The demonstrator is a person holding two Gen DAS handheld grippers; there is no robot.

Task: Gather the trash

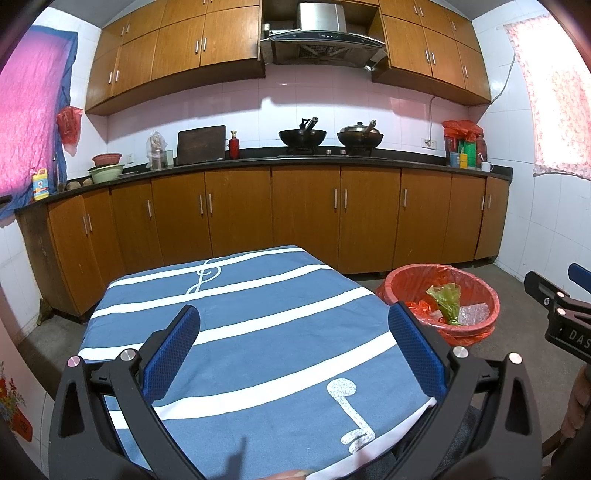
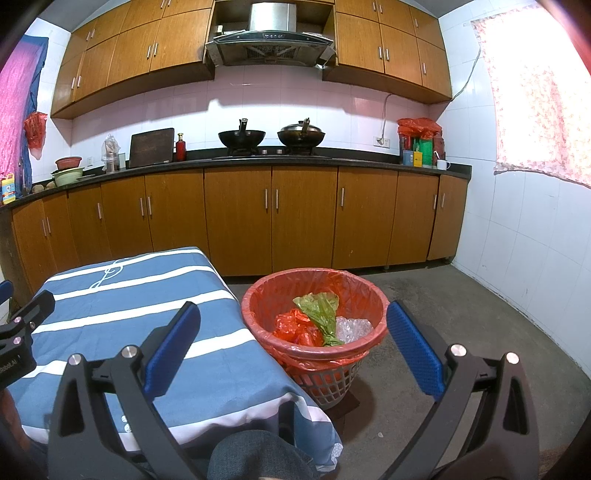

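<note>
Both grippers, left gripper [image 1: 293,347] and right gripper [image 2: 293,345], gape; "DAS" readable

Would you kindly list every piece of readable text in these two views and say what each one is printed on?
"DAS": white letters, cut off at the frame edge, on the black body of the right claw.
"obot.AI": partial white lettering on the black body of the left claw.
Yellow detergent bottle: label too blurred to read.
Silver range hood: panel markings too small.
Green and yellow packets on the counter: unreadable.
</note>
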